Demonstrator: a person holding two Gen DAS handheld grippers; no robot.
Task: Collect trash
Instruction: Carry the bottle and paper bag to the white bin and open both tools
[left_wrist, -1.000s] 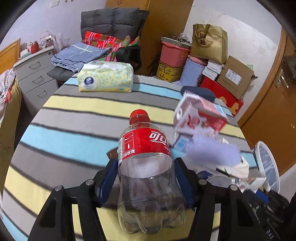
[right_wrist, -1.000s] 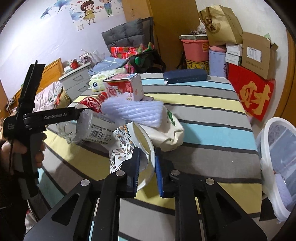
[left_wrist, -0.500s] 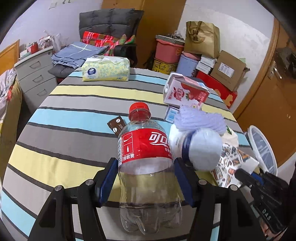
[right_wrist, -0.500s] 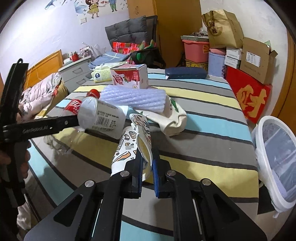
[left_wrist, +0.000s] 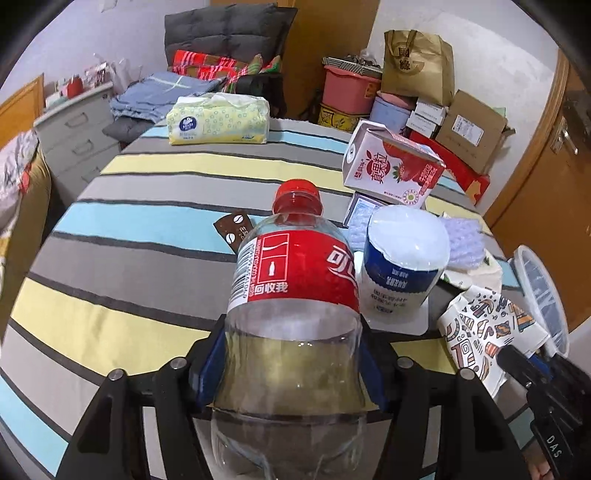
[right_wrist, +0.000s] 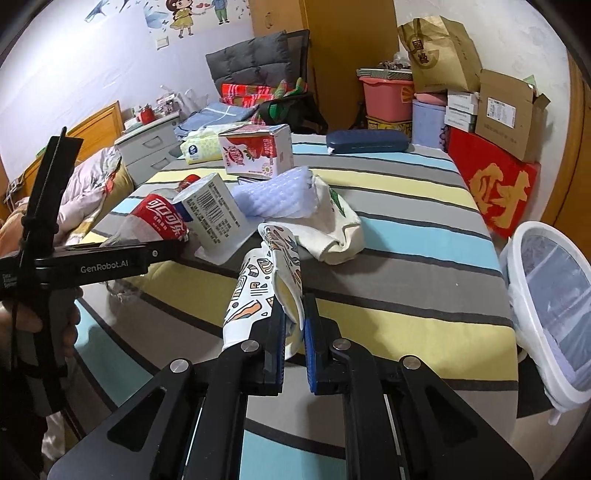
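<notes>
My left gripper (left_wrist: 291, 365) is shut on an empty cola bottle (left_wrist: 295, 317) with a red label and cap, held above the striped table (left_wrist: 147, 221). The bottle also shows in the right wrist view (right_wrist: 155, 221). My right gripper (right_wrist: 293, 325) is shut on a crushed patterned paper cup (right_wrist: 266, 280), which also shows in the left wrist view (left_wrist: 484, 332). A white yogurt cup (right_wrist: 214, 214) lies upside down beside the bottle. A white trash bin (right_wrist: 554, 314) with a liner stands off the table's right edge.
On the table lie a strawberry milk carton (right_wrist: 258, 151), a lilac foam sleeve (right_wrist: 277, 199), a crumpled white cloth bag (right_wrist: 332, 229), a tissue pack (left_wrist: 218, 120), a brown sachet (left_wrist: 234, 229) and a dark blue case (right_wrist: 365, 142). Boxes and bags (right_wrist: 480, 99) stack behind.
Both grippers have pulled back and risen with their loads. The paper cup hangs more upright in the right gripper. The yogurt cup now sits beside the bottle.
</notes>
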